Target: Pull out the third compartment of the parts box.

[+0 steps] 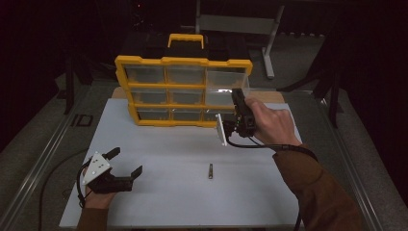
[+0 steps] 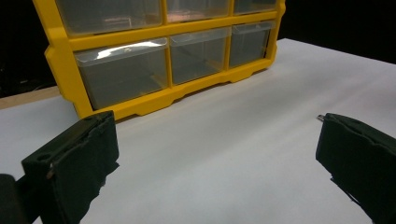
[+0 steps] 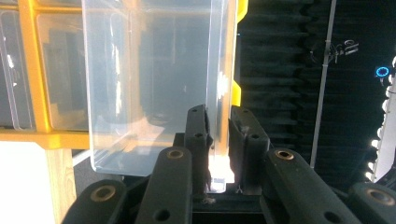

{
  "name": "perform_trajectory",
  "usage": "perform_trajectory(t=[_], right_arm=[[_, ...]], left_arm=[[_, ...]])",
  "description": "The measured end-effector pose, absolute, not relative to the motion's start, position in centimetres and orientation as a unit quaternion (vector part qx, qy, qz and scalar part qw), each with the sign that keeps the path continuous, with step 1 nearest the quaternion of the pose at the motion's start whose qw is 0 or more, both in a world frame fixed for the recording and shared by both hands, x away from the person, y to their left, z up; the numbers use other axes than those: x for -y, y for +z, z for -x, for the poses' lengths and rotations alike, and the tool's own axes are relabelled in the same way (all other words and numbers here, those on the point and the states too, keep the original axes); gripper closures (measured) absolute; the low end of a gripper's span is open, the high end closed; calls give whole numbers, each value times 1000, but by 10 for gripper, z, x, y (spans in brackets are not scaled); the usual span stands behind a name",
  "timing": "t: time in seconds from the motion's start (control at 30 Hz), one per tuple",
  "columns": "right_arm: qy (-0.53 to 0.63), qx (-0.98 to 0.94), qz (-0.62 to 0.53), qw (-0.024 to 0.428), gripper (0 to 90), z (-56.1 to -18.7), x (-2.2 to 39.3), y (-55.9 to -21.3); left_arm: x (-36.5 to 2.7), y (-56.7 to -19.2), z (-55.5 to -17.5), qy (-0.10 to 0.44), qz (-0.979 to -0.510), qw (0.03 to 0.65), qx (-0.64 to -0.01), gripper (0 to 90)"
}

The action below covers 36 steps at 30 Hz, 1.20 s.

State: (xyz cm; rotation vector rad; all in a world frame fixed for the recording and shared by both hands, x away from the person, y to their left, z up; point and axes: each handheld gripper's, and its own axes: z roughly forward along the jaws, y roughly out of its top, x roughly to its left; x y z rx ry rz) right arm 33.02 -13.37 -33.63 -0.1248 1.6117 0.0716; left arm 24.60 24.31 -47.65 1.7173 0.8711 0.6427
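High view: right gripper (image 1: 239, 103) at the yellow organizer's (image 1: 183, 61) right column, left gripper (image 1: 126, 163) resting wide open on the desk (image 1: 192, 154); left gripper view: jaws wide, nothing between; right gripper view: jaws pinch the clear drawer's (image 3: 154, 84) wall, apparently drawn partway out.

Yellow-framed plastic organiser (image 1: 183, 61) with clear see-through drawers (image 3: 154, 84) (black handle top), white flat desk (image 1: 183, 192), black claws (image 2: 70, 163)
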Motion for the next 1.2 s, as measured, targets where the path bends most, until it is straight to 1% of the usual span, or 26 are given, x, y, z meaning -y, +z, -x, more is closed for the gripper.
perform_trajectory(t=[0.27,0.67,0.77,0.83,0.87,0.97,1.0,1.1,1.17,1.2], right_arm=[[33,-720,59,691,773,-330,133,-337],[47,-716,48,695,644,-329,133,-344],[50,-713,44,698,591,-329,134,-347],[51,-714,41,697,591,-328,134,-347],[57,-710,36,701,527,-328,136,-350],[68,-705,25,706,400,-328,139,-355],[68,-705,25,706,400,-328,139,-355],[76,-704,9,707,261,-329,141,-359],[87,-705,-6,704,209,-329,143,-361],[91,-707,-13,701,201,-329,145,-362]], left_arm=[[-243,-477,-246,269,-719,527,-365,0],[-243,-477,-246,269,-718,528,-365,0],[-243,-477,-246,268,-720,526,-365,0],[-243,-477,-246,268,-720,526,-365,0],[-243,-477,-247,268,-720,526,-364,0],[-243,-477,-247,267,-720,526,-365,0],[-243,-477,-247,267,-720,526,-365,0],[-242,-477,-247,267,-720,526,-365,0],[-242,-478,-247,267,-721,525,-365,0],[-243,-477,-247,267,-721,525,-365,0]])
